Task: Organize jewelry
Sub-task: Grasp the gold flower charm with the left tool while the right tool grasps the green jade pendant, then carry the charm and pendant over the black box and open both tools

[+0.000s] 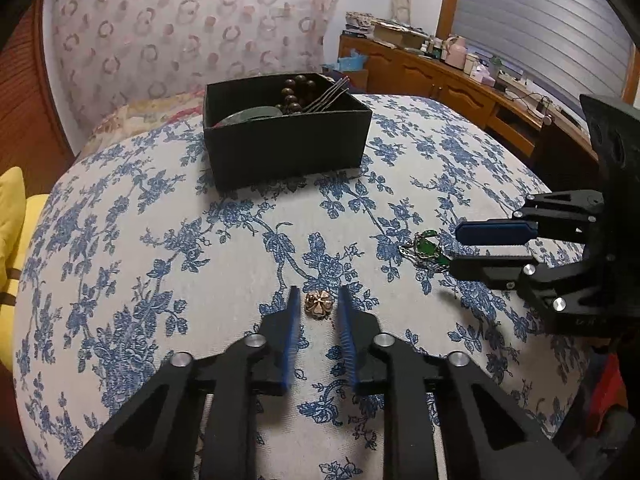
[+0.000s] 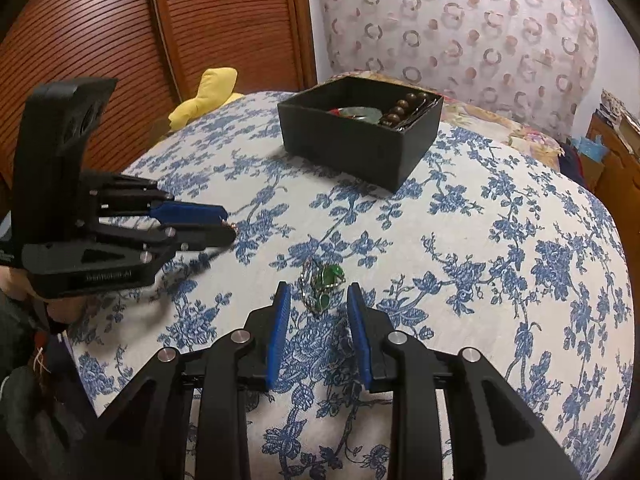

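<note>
A small gold flower-shaped piece [image 1: 318, 304] lies on the blue-flowered cloth between the tips of my open left gripper [image 1: 319, 298], not touched by either pad. A green-stone piece with a silver chain [image 2: 322, 285] lies between the tips of my open right gripper [image 2: 318, 294]; it also shows in the left wrist view [image 1: 426, 250]. A black open box [image 1: 280, 132] stands farther back and holds brown beads [image 1: 296, 90], a pale green bangle [image 2: 360, 113] and metal hairpins [image 1: 326, 98]. The left gripper shows in the right wrist view [image 2: 230, 226].
The flowered cloth [image 1: 160, 240] covers a rounded surface that drops off at its edges. A yellow cushion [image 2: 208, 94] lies at the far left edge. A wooden slatted door [image 2: 120, 32] and a patterned curtain [image 1: 180, 28] stand behind. A cluttered wooden counter [image 1: 460, 68] runs along the right.
</note>
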Motion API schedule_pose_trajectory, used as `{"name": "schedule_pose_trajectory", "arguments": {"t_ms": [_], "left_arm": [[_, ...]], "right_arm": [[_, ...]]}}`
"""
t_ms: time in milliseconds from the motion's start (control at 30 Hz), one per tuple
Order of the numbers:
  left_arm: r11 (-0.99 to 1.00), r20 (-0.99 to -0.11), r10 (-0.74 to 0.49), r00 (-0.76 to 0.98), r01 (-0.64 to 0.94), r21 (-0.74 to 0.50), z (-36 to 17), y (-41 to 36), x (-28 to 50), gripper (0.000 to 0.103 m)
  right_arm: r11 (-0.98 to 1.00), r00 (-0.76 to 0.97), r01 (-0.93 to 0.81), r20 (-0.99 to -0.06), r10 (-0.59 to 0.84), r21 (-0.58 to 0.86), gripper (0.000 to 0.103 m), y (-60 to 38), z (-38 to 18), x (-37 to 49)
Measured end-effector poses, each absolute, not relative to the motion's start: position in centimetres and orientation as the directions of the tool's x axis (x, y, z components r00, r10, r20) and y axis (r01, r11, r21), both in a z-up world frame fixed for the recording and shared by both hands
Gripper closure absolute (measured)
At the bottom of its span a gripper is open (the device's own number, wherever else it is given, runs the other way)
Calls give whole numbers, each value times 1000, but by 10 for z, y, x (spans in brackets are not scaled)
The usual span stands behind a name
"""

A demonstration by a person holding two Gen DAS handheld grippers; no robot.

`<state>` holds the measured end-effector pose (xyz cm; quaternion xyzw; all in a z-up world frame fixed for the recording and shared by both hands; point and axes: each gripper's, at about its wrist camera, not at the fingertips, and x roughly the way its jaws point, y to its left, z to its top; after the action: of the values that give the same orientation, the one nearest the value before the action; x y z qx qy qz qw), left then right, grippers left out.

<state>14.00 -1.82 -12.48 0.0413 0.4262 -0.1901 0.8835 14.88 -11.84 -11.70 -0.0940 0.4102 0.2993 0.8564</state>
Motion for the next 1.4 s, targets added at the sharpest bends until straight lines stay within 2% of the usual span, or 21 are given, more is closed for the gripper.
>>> {"name": "schedule_pose_trajectory", "arguments": {"t_ms": [233, 567, 600, 633, 667, 733, 1400], "left_arm": [[923, -748, -319, 582, 369, -106, -120, -15, 136, 92], [924, -722, -332, 607, 362, -121, -112, -12, 129, 92], [925, -719, -333, 611, 359, -123, -111, -11, 129, 92], [926, -716, -333, 613, 358, -124, -110, -11, 129, 92], [926, -714, -333, 616, 357, -124, -109, -10, 129, 92], [927, -709, -331, 623, 354, -122, -107, -9, 129, 92], [941, -662, -312, 681, 318, -116, -81, 5, 144, 92]], "right_arm": [[807, 482, -588, -775, 409, 61, 66, -116, -124, 153], [800, 481, -599, -786, 388, 28, 66, -103, -126, 166], [800, 484, -599, -786, 386, 24, 69, -102, -127, 166], [801, 488, -598, -785, 382, 17, 80, -102, -127, 166], [802, 493, -597, -784, 378, 11, 87, -102, -127, 166], [801, 481, -598, -781, 398, 40, 90, -104, -126, 168], [806, 619, -592, -637, 459, 4, 90, -106, -37, 200]]}}
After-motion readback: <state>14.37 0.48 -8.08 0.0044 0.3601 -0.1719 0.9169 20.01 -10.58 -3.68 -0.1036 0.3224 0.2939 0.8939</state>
